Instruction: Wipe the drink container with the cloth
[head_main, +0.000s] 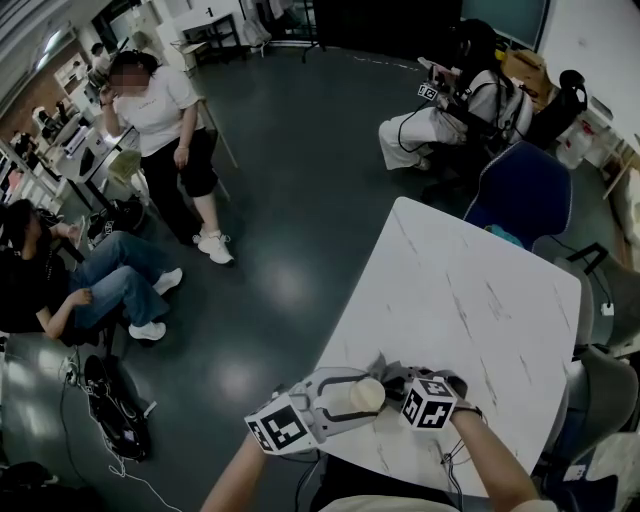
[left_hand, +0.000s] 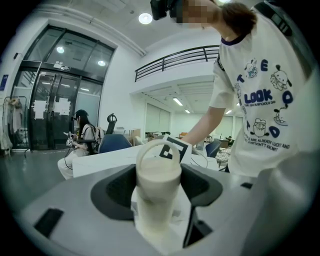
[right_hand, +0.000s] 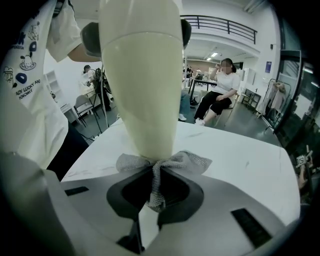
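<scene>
The left gripper (head_main: 335, 398) is clamped on one end of the bottle (head_main: 366, 395) and holds it sideways in the air, above the near edge of the counter (head_main: 470, 290). The right gripper (right_hand: 154, 192) pinches a bunched fold of the cloth (right_hand: 162, 165) and presses it against the bottle. A push that is too strong may turn or slip the bottle (it is held at one end only), and the thin fold may pull free. Both forearms reach forward, with the grippers pointing at each other.
</scene>
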